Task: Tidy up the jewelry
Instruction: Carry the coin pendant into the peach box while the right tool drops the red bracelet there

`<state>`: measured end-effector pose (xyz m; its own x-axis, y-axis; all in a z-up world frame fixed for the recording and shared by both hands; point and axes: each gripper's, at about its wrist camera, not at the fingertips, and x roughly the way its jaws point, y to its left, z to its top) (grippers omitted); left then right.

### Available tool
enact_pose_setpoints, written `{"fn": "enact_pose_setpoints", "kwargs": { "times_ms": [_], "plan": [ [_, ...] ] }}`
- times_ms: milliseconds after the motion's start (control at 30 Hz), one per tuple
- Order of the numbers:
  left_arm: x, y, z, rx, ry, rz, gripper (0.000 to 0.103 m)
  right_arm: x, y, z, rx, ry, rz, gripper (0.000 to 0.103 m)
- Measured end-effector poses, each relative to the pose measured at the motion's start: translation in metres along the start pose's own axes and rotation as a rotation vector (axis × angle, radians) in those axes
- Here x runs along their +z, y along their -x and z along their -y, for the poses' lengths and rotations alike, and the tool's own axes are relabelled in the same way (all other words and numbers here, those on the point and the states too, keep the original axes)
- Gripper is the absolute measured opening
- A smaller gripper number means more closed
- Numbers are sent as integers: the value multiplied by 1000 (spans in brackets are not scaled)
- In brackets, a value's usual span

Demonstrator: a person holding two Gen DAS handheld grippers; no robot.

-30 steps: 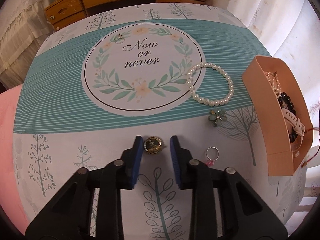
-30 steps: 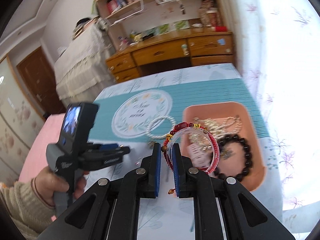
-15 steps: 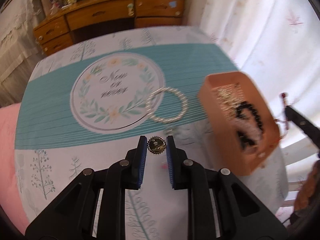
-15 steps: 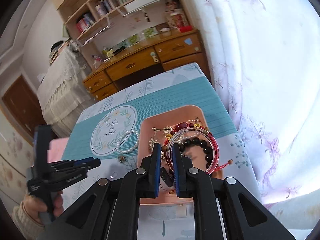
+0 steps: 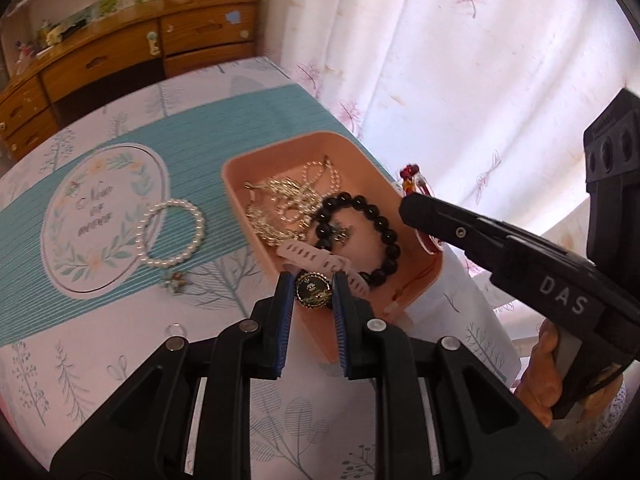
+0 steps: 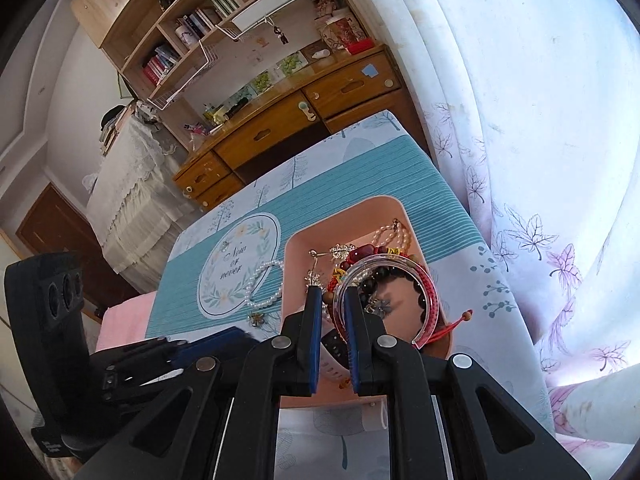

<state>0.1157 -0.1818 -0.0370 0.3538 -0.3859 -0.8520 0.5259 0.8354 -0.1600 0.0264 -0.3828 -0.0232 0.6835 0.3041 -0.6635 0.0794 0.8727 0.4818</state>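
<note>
My left gripper [image 5: 313, 292] is shut on a round gold-rimmed dark pendant [image 5: 313, 289], held over the near end of the pink tray [image 5: 236, 168]. In the tray lie a black bead bracelet [image 5: 360, 236], a white strap [image 5: 312, 256] and tangled gold and pearl chains [image 5: 288, 200]. My right gripper [image 6: 333, 304] is shut on a red and clear bangle bundle [image 6: 388, 264] above the same tray [image 6: 296, 248]. In the left wrist view that gripper [image 5: 416, 204] comes in from the right at the tray's far rim. A pearl bracelet [image 5: 172, 236] rests on the cloth.
On the printed tablecloth left of the tray lie a small flower brooch [image 5: 176, 280], a thin ring [image 5: 176, 330] and a tiny earring [image 5: 72, 186]. A wooden desk with drawers [image 5: 120, 52] stands beyond the table. A curtain [image 5: 460, 60] hangs close on the right.
My left gripper shut on the pendant on the cloth, lifted it and carried it right, over the tray. My right gripper swung over the tray with the bangles and rolled.
</note>
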Motion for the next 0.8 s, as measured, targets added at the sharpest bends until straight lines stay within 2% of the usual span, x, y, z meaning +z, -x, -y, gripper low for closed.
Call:
{"fn": "enact_pose_setpoints", "kwargs": {
  "times_ms": [133, 500, 700, 800],
  "plan": [
    [4, -20, 5, -29, 4, -47, 17, 1, 3, 3, 3, -9, 6, 11],
    [20, -47, 12, -45, -16, -27, 17, 0, -3, 4, 10, 13, -28, 11],
    [17, -48, 12, -31, -47, -41, 18, 3, -9, 6, 11, 7, -37, 11],
    [13, -41, 7, -19, -33, -34, 38, 6, -16, 7, 12, 7, -49, 11]
  ]
}}
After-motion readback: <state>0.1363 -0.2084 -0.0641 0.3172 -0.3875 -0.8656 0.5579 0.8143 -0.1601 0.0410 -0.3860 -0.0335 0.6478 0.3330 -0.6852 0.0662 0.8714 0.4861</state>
